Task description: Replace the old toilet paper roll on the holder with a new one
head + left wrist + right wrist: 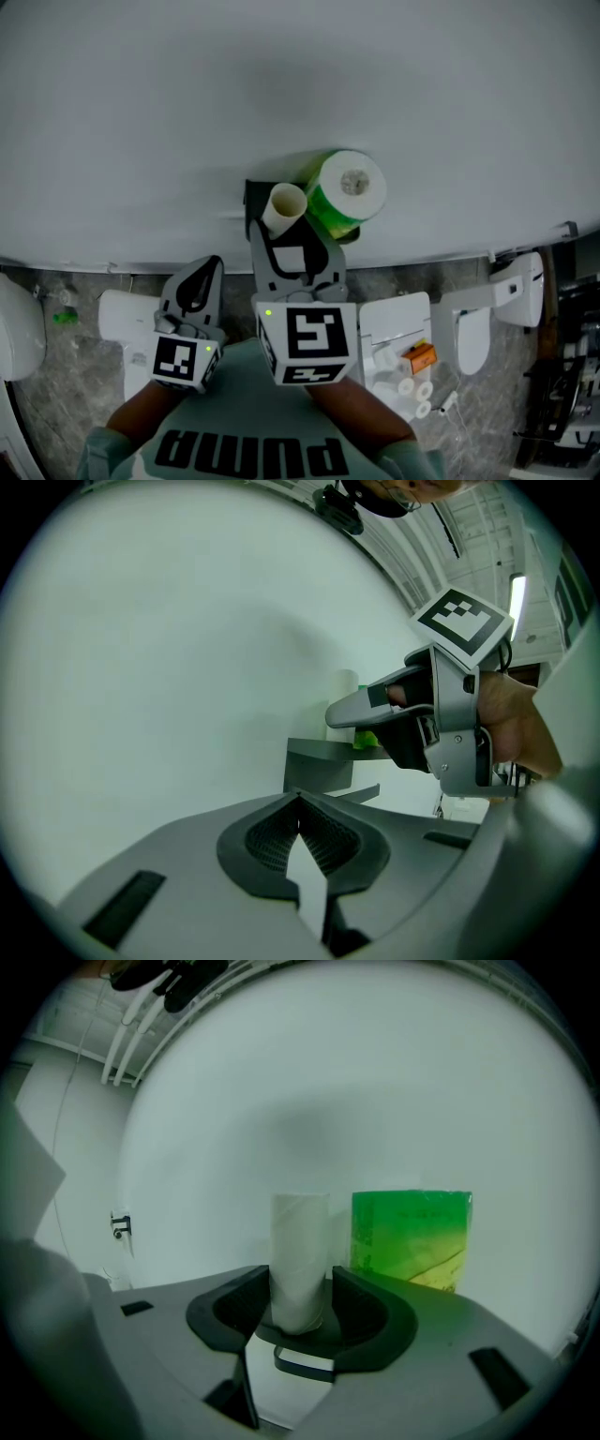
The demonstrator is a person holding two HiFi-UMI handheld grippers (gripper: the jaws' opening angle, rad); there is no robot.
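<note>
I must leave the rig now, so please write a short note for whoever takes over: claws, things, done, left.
The left claw is shut and empty.
The right claw is shut on the empty cardboard tube, held upright by the wall.
The new roll, in a green wrapper, stands on the holder's shelf, right of the tube.
Done: old tube gripped.
Left: put the tube away, mount the new roll.

The old roll [300, 1232] — a bare, pale cardboard tube — stands upright, clamped between the right gripper's [300, 1283] jaws. Just beside it, the green-wrapped new roll [411, 1238] rests on the dark wall holder [319, 759].
</note>
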